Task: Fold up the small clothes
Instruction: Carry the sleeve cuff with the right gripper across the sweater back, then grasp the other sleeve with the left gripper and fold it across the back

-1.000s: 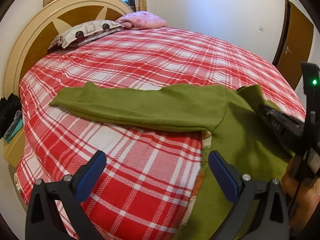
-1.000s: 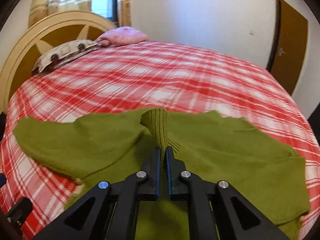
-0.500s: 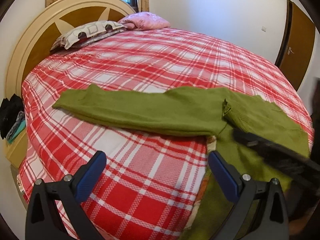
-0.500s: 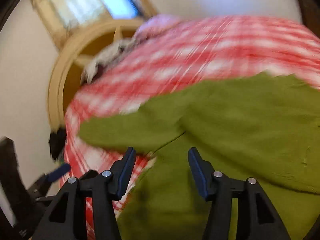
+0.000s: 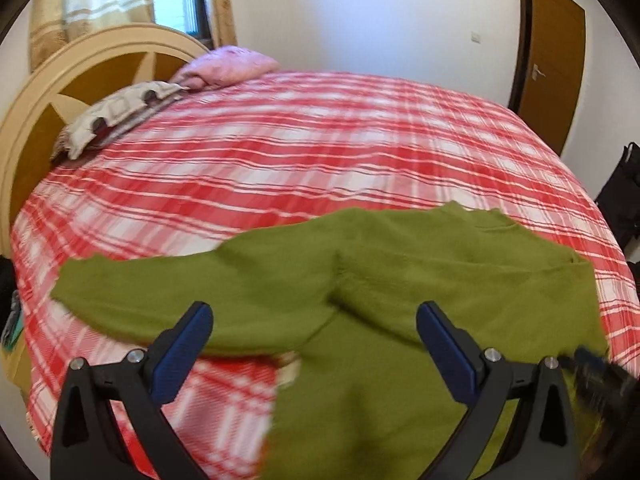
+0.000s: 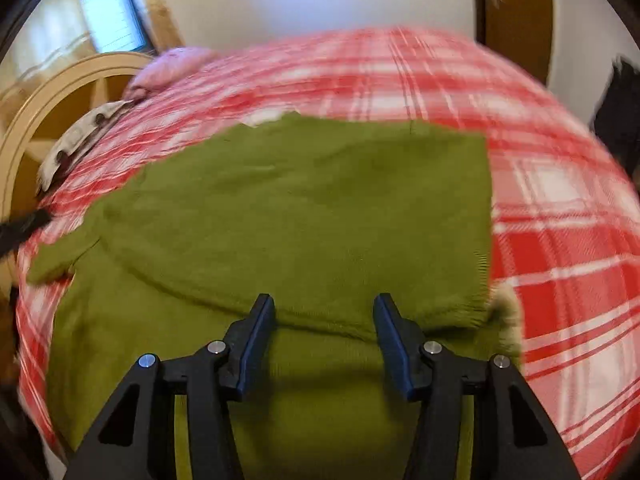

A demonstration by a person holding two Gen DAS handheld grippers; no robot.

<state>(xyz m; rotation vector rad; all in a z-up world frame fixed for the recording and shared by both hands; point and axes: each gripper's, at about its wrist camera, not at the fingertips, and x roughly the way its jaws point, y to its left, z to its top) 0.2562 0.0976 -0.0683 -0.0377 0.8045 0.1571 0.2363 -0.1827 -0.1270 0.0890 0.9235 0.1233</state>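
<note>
A green knitted sweater (image 5: 400, 288) lies on the red plaid bed (image 5: 320, 152). One sleeve stretches out to the left (image 5: 152, 292); the other side is folded over the body (image 6: 320, 208). My left gripper (image 5: 314, 338) is open and empty, hovering just above the sweater near the left armpit. My right gripper (image 6: 324, 332) is open and empty, over the lower edge of the folded-over part. The sweater's hem hangs off the near bed edge below both grippers.
A patterned pillow (image 5: 116, 116) and a pink pillow (image 5: 228, 64) lie by the round wooden headboard (image 5: 60, 76) at the back left. A brown door (image 5: 548, 52) stands at the right. Dark objects (image 5: 624, 200) sit beyond the bed's right side.
My right gripper let go of the sleeve cuff, opened, and swung to the right side of the sweater. The sleeve now lies folded across the body. My left gripper moved right, over the sweater.
</note>
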